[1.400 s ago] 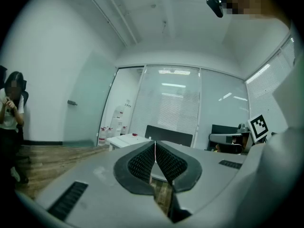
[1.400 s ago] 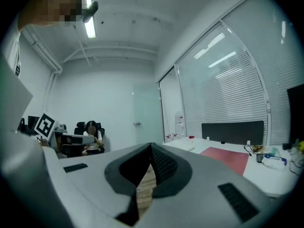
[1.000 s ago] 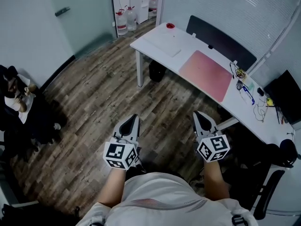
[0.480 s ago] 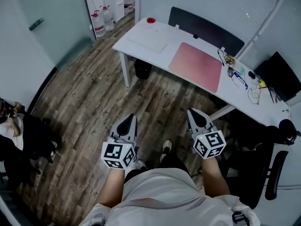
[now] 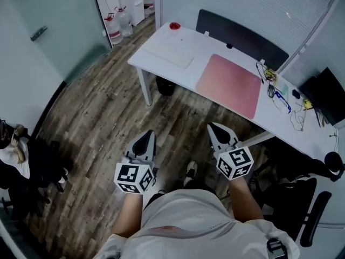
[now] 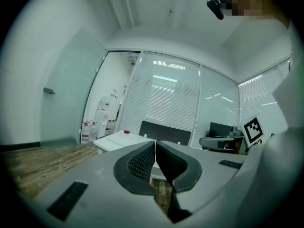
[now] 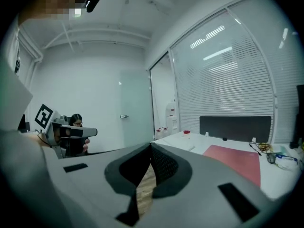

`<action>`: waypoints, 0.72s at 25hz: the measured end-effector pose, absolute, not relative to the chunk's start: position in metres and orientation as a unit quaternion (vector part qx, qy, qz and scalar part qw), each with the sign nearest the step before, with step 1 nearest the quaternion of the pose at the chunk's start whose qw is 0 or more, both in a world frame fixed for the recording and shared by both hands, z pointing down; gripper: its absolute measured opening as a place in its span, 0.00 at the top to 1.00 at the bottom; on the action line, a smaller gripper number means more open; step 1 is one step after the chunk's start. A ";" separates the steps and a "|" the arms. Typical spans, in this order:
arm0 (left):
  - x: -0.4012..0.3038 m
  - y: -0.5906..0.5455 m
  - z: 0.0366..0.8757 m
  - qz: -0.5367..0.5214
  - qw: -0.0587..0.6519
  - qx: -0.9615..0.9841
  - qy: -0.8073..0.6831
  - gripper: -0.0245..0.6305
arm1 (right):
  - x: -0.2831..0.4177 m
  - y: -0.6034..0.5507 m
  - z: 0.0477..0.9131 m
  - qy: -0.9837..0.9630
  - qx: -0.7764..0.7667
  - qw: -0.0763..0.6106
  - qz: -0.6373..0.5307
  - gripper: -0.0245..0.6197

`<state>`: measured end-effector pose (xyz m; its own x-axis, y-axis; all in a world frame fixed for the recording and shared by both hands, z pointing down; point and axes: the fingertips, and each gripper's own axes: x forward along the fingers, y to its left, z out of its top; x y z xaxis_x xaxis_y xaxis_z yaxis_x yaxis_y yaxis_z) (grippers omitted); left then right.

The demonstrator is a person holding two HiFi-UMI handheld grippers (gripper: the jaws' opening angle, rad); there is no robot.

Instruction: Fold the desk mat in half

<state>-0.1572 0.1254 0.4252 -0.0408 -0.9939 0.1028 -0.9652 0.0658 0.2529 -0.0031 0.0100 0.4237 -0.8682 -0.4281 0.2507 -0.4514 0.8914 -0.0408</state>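
Observation:
A pink desk mat (image 5: 230, 84) lies flat and unfolded on a white desk (image 5: 178, 39) some way ahead of me; the right gripper view shows the mat (image 7: 237, 160) at its right. I hold both grippers over the wooden floor, well short of the desk. My left gripper (image 5: 145, 138) is shut with nothing between its jaws, and its tips meet in its own view (image 6: 155, 143). My right gripper (image 5: 216, 127) is shut and empty too, with its jaws closed (image 7: 151, 146).
A dark partition (image 5: 240, 38) runs along the desk's far edge. Cables and small items (image 5: 280, 93) lie at the desk's right end, a small red object (image 5: 174, 25) at its left end. A black office chair (image 5: 302, 198) stands at my right. Water bottles (image 5: 116, 23) stand by the doorway. A seated person (image 5: 16, 150) is at far left.
The view has shifted so that the desk and mat appear closer and more central. Both grippers stay shut and in much the same place in front of me.

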 end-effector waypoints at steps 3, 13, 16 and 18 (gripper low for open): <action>-0.160 0.080 0.421 -0.055 0.125 0.682 -0.718 0.94 | -0.009 -0.027 0.423 -0.967 0.222 0.117 0.050 0.88; -0.138 -0.080 0.420 -0.023 0.126 0.700 -0.702 0.94 | 0.013 -0.183 0.439 -0.962 0.235 0.123 0.071 0.88; -0.135 -0.116 0.426 -0.012 0.133 0.704 -0.697 0.94 | 0.014 -0.219 0.452 -0.958 0.239 0.132 0.084 0.88; -0.136 -0.136 0.427 -0.006 0.134 0.710 -0.691 0.94 | 0.009 -0.234 0.458 -0.957 0.238 0.139 0.088 0.88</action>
